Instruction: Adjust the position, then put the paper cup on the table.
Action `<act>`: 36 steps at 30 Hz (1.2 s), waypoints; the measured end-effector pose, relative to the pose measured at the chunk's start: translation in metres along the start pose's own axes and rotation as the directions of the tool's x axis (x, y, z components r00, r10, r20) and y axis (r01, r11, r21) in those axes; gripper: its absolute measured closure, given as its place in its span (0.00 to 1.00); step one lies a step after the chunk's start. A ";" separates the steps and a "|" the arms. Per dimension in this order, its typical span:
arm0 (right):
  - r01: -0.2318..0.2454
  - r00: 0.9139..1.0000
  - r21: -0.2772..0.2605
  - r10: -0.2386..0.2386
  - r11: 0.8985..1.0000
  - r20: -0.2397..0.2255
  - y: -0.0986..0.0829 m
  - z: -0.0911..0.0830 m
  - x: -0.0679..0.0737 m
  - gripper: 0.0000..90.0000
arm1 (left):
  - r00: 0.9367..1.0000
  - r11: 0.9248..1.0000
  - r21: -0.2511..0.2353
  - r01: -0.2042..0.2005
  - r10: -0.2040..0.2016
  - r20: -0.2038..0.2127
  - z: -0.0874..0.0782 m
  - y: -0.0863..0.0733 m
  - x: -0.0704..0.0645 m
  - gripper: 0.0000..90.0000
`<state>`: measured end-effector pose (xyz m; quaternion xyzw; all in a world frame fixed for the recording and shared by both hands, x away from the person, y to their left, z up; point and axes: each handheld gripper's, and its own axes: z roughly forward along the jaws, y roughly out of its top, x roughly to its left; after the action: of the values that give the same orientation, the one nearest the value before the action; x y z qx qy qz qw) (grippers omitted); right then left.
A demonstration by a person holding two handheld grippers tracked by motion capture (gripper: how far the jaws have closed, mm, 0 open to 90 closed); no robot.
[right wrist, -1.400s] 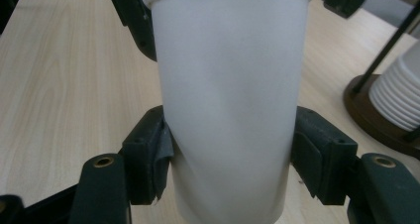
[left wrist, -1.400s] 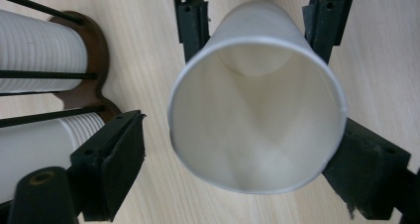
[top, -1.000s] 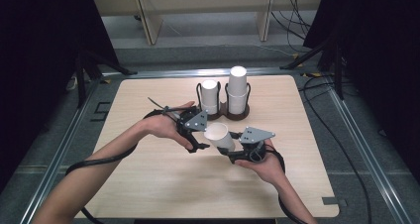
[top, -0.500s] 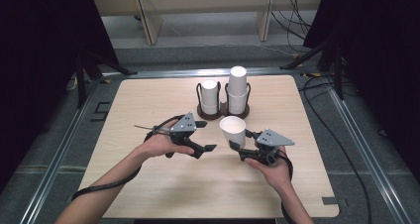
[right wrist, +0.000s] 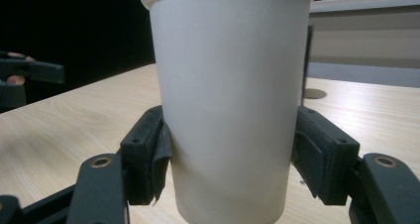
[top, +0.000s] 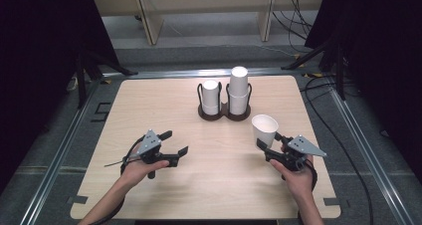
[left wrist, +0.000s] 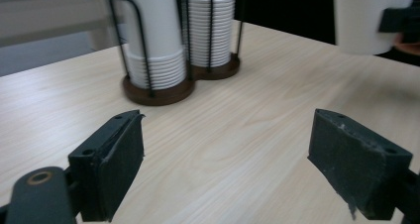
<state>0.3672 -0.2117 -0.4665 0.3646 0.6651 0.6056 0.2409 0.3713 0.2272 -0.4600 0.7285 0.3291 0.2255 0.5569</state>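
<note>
Your right gripper (top: 267, 146) clamps the paper cup (top: 264, 129) low on its wall, right of the cup rack (top: 224, 113) (left gripper (top: 175, 143) wide open, empty): squeeze too hard and it'll crush, too slack and it'll tip.

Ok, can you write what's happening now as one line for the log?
right gripper: shut on paper cup, lifted, mouth up | left gripper: open, empty | cup holder: two stacks | table

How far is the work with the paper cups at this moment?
Done: one paper cup is out of the cup holder. In hand: the right gripper clamps it upright above the table; the left gripper is open. Left: setting it down, apparently.
</note>
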 end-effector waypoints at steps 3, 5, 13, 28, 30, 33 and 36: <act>-0.027 1.000 -0.027 0.028 0.999 0.012 -0.003 -0.005 -0.005 0.40 | 0.998 0.999 -0.035 0.006 -0.007 -0.055 -0.008 -0.012 0.006 0.15; -0.007 1.000 -0.030 0.008 1.000 0.030 -0.003 -0.006 -0.007 0.40 | 0.997 0.999 -0.044 0.028 -0.032 -0.075 -0.014 -0.017 0.009 0.15; -0.027 0.998 0.007 0.026 1.000 0.065 -0.003 -0.017 -0.010 0.40 | 0.974 0.995 -0.100 0.019 -0.041 -0.221 -0.036 -0.035 0.021 0.09; 0.010 0.998 -0.004 -0.010 1.000 0.066 -0.006 -0.012 -0.013 0.40 | 0.960 0.992 -0.117 0.050 -0.080 -0.267 -0.043 -0.046 0.015 0.02; 0.012 0.998 -0.011 -0.011 1.000 0.062 -0.006 -0.012 -0.013 0.40 | 0.963 0.990 -0.133 0.043 -0.076 -0.259 -0.042 -0.048 0.015 0.02; 0.003 0.998 -0.021 -0.002 1.000 0.056 -0.007 -0.010 -0.013 0.40 | 0.962 0.993 -0.113 0.028 -0.057 -0.266 -0.044 -0.048 0.011 0.02; 0.011 0.999 0.006 -0.011 1.000 0.044 -0.008 -0.008 -0.015 0.40 | 0.965 0.994 -0.105 0.018 -0.045 -0.260 -0.045 -0.046 0.007 0.02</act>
<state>0.3685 -0.2286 -0.4750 0.3749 0.6634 0.5940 0.2578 0.3345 0.2694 -0.4920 0.6578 0.3994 0.3274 0.5482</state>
